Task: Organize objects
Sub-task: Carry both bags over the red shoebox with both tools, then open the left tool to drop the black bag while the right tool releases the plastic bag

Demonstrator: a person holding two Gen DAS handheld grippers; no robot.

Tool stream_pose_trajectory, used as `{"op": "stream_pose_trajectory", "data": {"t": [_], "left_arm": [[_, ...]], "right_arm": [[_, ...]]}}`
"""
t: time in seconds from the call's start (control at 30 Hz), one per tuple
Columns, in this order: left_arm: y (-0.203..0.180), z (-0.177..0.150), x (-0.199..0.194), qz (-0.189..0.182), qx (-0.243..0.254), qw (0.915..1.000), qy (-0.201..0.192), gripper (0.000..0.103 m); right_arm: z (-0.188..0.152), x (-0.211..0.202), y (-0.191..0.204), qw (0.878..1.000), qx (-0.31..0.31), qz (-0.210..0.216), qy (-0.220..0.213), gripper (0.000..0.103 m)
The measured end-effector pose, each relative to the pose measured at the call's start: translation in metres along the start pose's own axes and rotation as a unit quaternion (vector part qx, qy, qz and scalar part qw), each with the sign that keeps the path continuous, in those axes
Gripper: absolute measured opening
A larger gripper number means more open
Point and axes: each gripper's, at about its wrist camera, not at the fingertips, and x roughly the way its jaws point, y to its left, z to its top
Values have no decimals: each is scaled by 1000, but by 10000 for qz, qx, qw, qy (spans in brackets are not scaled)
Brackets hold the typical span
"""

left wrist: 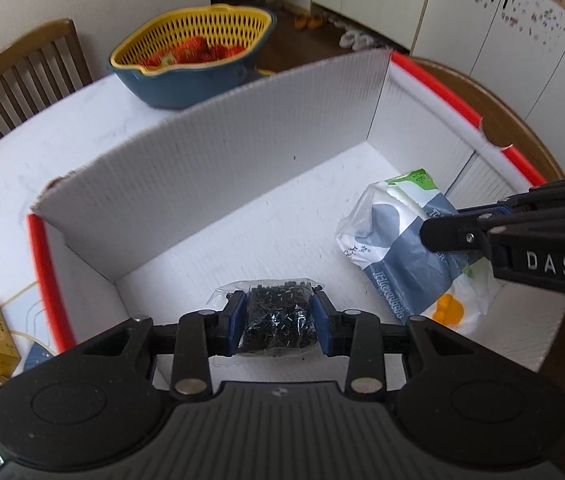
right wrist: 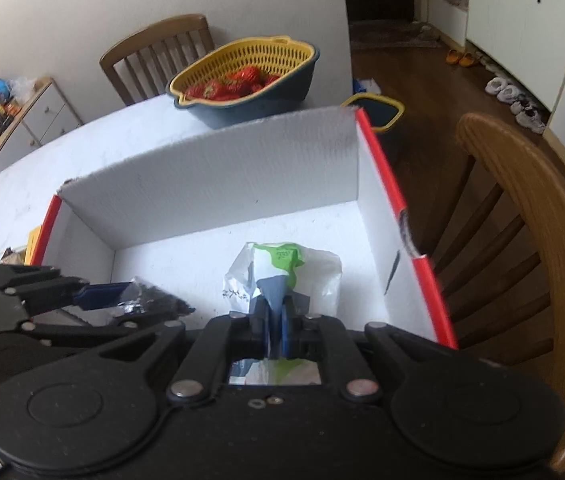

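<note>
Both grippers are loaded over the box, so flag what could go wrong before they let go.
1. The right gripper pinches only a fold of the blue-and-white pouch; it may slip or land crooked.
2. The left gripper squeezes the clear packet of black bits; the thin film could split.
3. Both grippers crowd the white box and may collide.

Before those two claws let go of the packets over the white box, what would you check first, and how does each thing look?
1. left gripper clamps the clear bag of black bits: ok.
2. right gripper pinches the white, blue and green pouch: ok.
3. Both packets are inside the walls of the white box: ok.
4. Bare box floor lies beneath each packet: ok.
5. Whether the packets already touch the floor: cannot tell.
6. The grippers stand apart from each other: ok.
</note>
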Motion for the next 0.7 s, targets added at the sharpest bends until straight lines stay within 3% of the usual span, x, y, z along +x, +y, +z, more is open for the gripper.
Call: {"op": "stream_pose_trajectory", "data": {"t": [0.3,0.57,0.7], "left_arm": [[-1,3,19,2,23,9987,506,36],[-2,5,25,-16,6,9968,801,38],[0,4,18,-6,-83,9975,703,58]], "right_arm": [[-1,21,0,9990,-20,-9,449,4],[1,24,-2,9987,59,44,501,9],[1,22,-3,9988,40,71,485,18]]}}
